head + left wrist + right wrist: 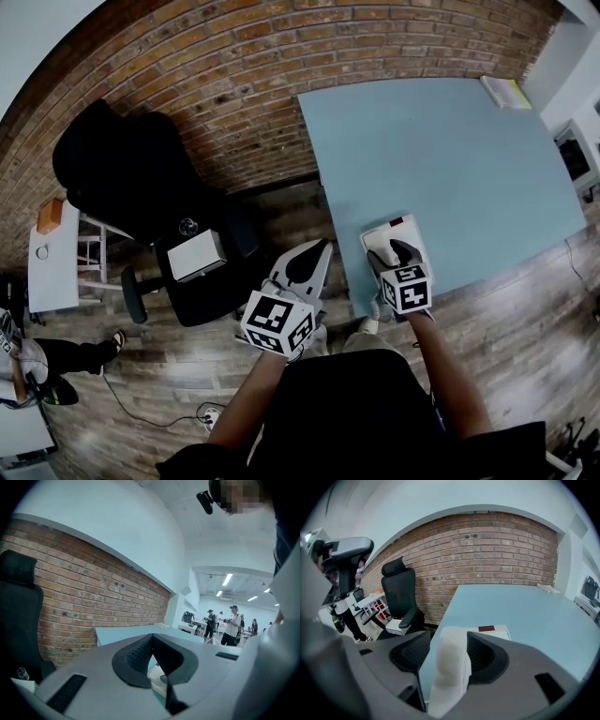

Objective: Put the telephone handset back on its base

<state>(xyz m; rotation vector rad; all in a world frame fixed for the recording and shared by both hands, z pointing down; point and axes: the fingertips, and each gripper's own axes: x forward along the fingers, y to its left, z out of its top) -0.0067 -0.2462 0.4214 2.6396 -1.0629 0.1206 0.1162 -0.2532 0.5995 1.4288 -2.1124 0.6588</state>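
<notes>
My right gripper (392, 253) has its jaws closed narrowly on the white handset (451, 667) and holds it just over the left part of the base (494, 631), at the near corner of the blue table (450, 159). My left gripper (307, 261) is off the table edge, with its jaws together on nothing. I think the handset is light, stiff and of smooth plastic that may slip, so holding around its middle seems best to keep it level.

The white handset (450, 677) stands lengthwise, clamped between the right gripper's (449, 648) fingers, seemingly just above its base. The white base (496, 631), marked with a red label, lies flat near the table (520, 606) corner.
</notes>
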